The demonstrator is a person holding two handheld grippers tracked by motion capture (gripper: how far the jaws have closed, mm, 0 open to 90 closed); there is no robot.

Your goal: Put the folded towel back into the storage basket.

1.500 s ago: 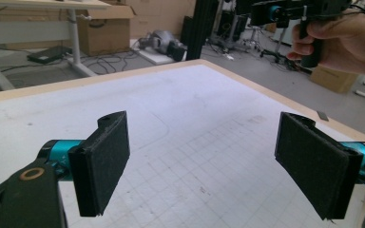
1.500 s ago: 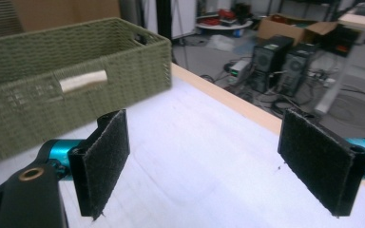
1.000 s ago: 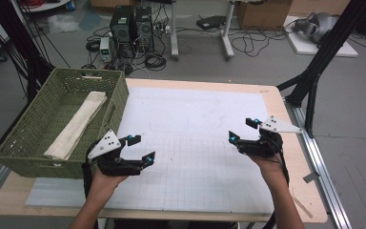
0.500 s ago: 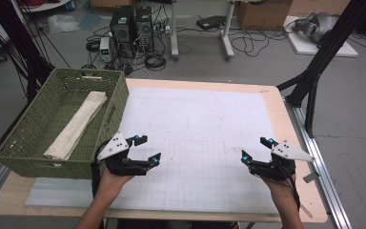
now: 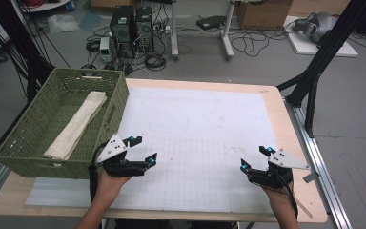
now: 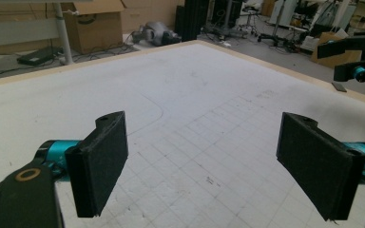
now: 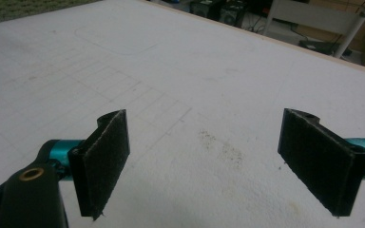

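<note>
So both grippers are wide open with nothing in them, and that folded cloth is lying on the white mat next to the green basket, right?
Not quite. The folded cloth lies inside the green basket, not on the white mat beside it; the high view shows this. The rest holds: the left gripper and the right gripper both stand wide open with nothing between their jaws.

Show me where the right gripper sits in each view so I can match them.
High view: right gripper low right, over the white mat, fingers open.
Left gripper view: the gripper far off at the upper right edge.
Right gripper view: the gripper rises from the bottom, fingers apart.
Shared landmark: the rounded outline drawn on the mat.
</note>
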